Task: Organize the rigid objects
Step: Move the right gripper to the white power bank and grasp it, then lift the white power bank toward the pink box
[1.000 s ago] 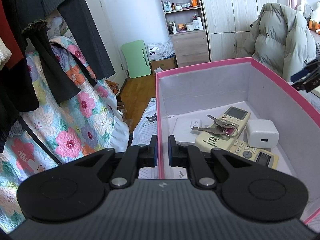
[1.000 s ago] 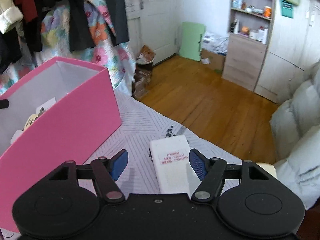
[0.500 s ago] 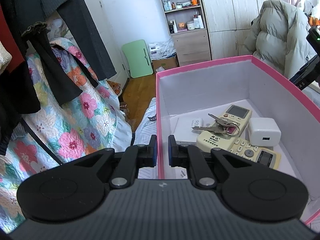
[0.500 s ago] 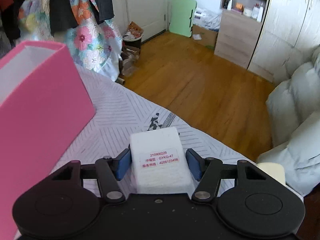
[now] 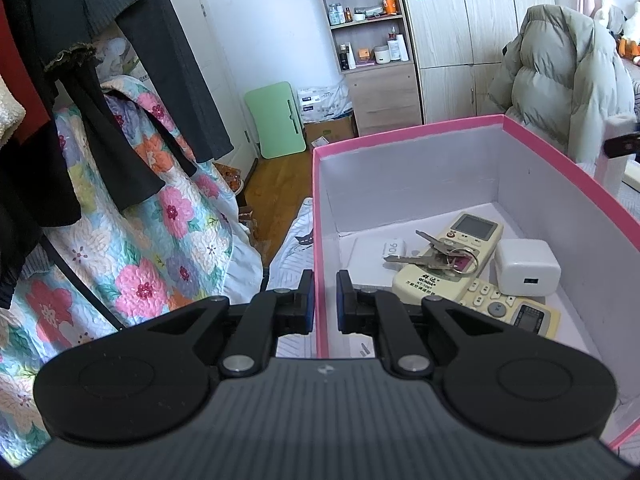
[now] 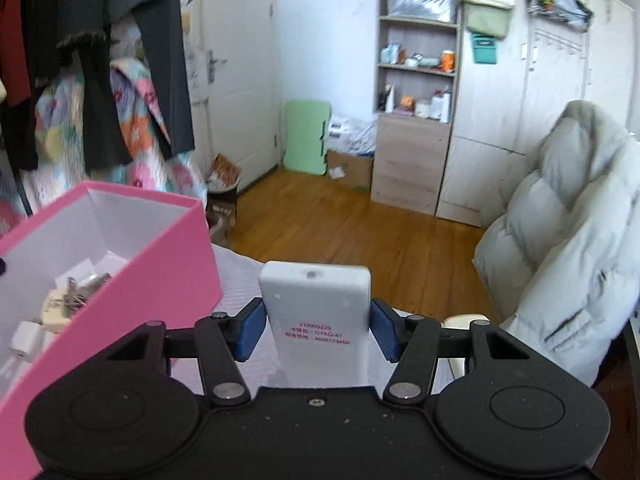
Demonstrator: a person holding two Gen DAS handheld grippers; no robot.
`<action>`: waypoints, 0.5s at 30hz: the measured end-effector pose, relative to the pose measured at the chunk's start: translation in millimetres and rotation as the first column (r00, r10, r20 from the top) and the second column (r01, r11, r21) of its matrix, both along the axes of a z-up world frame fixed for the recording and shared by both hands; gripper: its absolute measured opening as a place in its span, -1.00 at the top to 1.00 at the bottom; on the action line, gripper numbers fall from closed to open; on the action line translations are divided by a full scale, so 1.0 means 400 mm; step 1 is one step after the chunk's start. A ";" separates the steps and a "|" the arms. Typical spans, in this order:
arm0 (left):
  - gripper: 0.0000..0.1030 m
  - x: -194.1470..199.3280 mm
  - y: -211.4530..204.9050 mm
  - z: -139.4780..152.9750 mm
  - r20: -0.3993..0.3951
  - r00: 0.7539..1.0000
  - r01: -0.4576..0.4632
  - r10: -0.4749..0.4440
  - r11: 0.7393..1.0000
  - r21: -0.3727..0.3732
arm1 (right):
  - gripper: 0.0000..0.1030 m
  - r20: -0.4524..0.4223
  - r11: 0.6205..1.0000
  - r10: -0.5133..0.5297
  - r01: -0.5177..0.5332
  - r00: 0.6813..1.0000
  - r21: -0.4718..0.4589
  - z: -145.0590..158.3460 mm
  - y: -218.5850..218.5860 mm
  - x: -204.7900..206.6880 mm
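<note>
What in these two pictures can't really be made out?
- Left wrist view: the flat white item in the pink box lies partly under the keys.
- Left wrist view: the lower remote is partly covered by the other remote and the charger.
- Right wrist view: the white remote's lower end is hidden by the right gripper.

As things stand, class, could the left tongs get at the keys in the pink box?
Probably not yet. The left tongs are shut on the box's near wall, so they would have to let go first. Otherwise the way looks free: the box is open on top and the keys lie uncovered on a remote.
</note>
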State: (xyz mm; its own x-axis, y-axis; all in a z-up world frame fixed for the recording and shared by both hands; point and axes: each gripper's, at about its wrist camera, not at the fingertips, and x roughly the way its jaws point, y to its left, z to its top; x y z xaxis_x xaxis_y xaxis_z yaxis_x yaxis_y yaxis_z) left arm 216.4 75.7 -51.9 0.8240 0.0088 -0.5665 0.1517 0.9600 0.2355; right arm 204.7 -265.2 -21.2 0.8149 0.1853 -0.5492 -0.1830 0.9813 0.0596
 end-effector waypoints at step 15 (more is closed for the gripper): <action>0.84 -0.003 -0.004 -0.002 0.002 1.000 0.000 0.000 1.000 -0.008 | -0.19 0.192 0.984 0.171 -0.177 0.966 0.015 0.208 0.139 -0.125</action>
State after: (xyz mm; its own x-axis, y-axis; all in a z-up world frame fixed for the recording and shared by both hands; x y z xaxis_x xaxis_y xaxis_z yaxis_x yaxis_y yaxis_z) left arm 215.1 74.2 -52.5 0.8253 0.0043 -0.5647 0.1509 0.9619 0.2280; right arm 154.7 -209.7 61.9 0.8568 0.3485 -0.3800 -0.3621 0.9314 0.0377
